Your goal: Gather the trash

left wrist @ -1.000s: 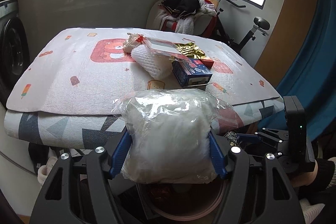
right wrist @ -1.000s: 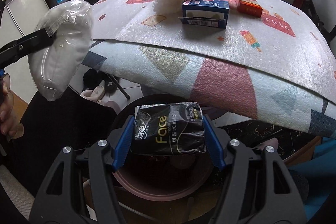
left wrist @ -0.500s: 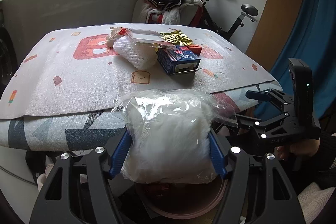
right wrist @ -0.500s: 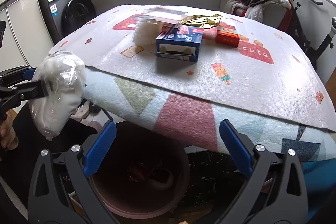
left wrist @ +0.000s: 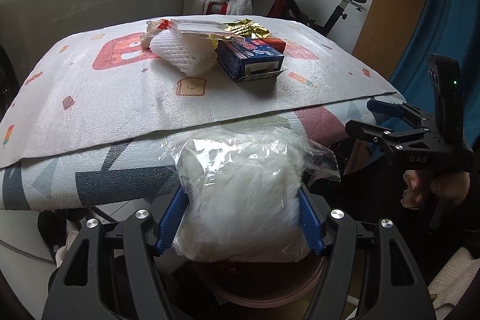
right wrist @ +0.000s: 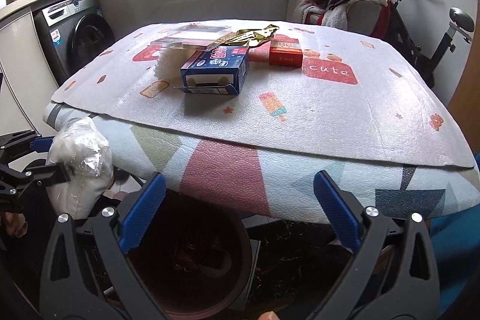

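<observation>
The left gripper (left wrist: 240,218) is clamped on a white bundle wrapped in clear plastic (left wrist: 243,194), its blue pads pressed into both sides. It hangs just off the near edge of the worktop (left wrist: 90,98), above the rim of a dark red bin (left wrist: 270,287) on the floor. The right gripper (right wrist: 237,209) has its jaws spread wide with nothing between them, and it sits over the same bin (right wrist: 186,260).

Only the right wrist view looks down into the bin, where some dark scraps lie at the bottom; what they are I cannot tell. That view also catches the bundle (right wrist: 81,161) from the side, at the near left corner of the worktop (right wrist: 330,116), and a washing machine (right wrist: 78,35) beyond the left edge. The left wrist view shows the right gripper (left wrist: 387,122) from outside, with a hand (left wrist: 432,188) wrapped around its handle.

Towards the far edge of the worktop lie a blue box (right wrist: 216,68) with its near flap open, white foam netting (left wrist: 183,56), a clear plastic tray (right wrist: 192,38), a gold foil wrapper (right wrist: 252,35) and a red box (right wrist: 285,53).
</observation>
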